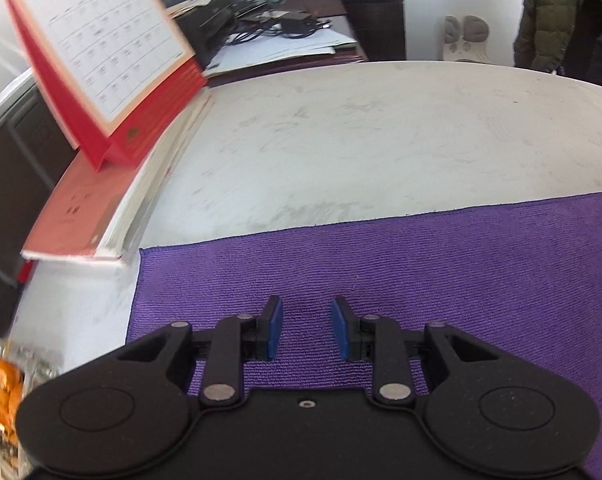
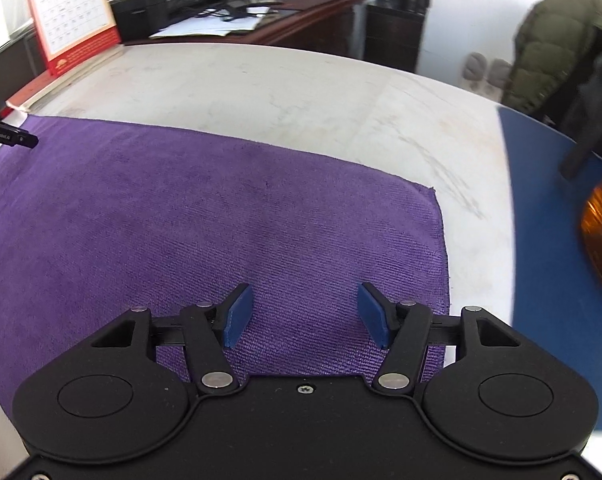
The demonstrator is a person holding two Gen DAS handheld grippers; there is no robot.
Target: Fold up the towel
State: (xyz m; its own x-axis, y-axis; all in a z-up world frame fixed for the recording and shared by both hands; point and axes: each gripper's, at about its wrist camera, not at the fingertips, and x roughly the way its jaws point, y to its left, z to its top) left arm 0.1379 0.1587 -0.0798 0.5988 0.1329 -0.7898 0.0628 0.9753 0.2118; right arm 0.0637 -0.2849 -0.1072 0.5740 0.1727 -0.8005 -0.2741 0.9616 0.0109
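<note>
one towel (image 2: 181, 220), one calendar (image 1: 101, 52), two grippers (image 1: 305, 330)

Towel (image 2: 181, 220): purple ribbed cloth, matt. Table (image 1: 341, 140): pale, smudged, dull. Grippers (image 1: 305, 330) (image 2: 305, 316): matt black plastic w/ blue pads, metal pins.

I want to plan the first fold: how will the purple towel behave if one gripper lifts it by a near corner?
The purple towel lies flat and follows the table, so it is probably floppy and will drape. It looks thin, so likely light. Its ribbed weave should grip the right gripper pads rather than slip.
</note>
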